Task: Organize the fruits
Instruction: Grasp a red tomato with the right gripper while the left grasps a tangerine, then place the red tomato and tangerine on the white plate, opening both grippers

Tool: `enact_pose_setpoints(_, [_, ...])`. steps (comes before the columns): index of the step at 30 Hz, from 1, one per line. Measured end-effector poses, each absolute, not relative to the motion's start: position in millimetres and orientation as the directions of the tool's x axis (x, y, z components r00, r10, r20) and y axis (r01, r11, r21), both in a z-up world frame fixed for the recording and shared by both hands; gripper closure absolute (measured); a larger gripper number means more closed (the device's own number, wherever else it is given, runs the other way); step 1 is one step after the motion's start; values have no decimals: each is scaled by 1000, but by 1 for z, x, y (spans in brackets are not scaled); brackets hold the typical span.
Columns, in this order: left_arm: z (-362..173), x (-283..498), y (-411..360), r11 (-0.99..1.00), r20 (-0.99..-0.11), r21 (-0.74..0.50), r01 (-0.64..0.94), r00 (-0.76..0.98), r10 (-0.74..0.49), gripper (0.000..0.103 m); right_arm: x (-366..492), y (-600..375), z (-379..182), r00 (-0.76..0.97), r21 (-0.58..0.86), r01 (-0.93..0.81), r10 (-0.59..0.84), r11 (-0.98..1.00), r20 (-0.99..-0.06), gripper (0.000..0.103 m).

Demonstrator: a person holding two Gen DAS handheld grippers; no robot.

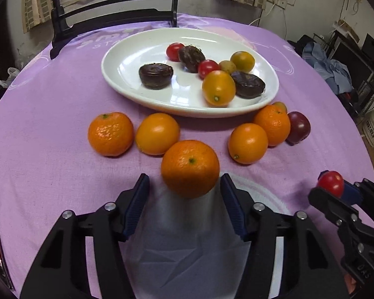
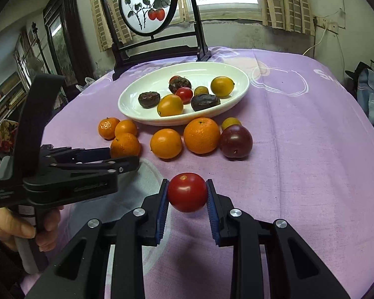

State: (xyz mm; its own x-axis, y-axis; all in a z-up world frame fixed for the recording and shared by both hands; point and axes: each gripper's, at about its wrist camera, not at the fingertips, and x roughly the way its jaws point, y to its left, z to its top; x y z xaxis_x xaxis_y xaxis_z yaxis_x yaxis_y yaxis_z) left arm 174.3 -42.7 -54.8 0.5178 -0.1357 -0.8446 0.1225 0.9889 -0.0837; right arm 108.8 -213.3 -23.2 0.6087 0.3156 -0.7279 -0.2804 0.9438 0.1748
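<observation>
Right gripper [image 2: 187, 193] closed on a red tomato [image 2: 187, 192], held above the purple cloth [image 2: 299, 162]. Left gripper [image 1: 184, 194] wide open around a mandarin [image 1: 190, 168]; contact with the pads unclear. Beyond, white plate [image 1: 127, 57] with more fruit, other oranges and a plum [image 2: 235, 140] beside it.

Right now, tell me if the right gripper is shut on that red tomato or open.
Shut on it. The right gripper has both blue pads touching the sides of the red tomato, which sits above the purple tablecloth.
</observation>
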Motion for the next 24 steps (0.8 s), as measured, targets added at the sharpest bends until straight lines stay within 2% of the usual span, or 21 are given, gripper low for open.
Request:
enact_pose_setpoints(1, [-55,176,-45,989,-845,-79,121,519,-131,46,109,-215,-23,607,177,-279,317,944,-729,74])
enact_pose_setpoints(3, [-54,177,-48,991,-846,-59,123,521,-115,60,109,-216,-23,607,178,-278,317,944,-729,73])
enact_pose_setpoints(9, [-41,160,-43,984,-841,-89,157,517,-158,60,105,-216,-21,618,181,-292,330,939,-714,74])
enact_pose_setpoints(16, [11,143,-38,970,-780,-82,231,591,-206,60,101,-206,2,640,181,-323,356,929,-681,74])
enact_pose_setpoints(20, [37,162,-36,972,-747,-67,223,634,-197,60,118,-191,30,677,98,-361,333,927,-656,74])
enact_pose_setpoints(24, [40,202,-26,979,-744,-98,180,640,-192,60,152,-185,45,709,58,-356,310,933,-634,74])
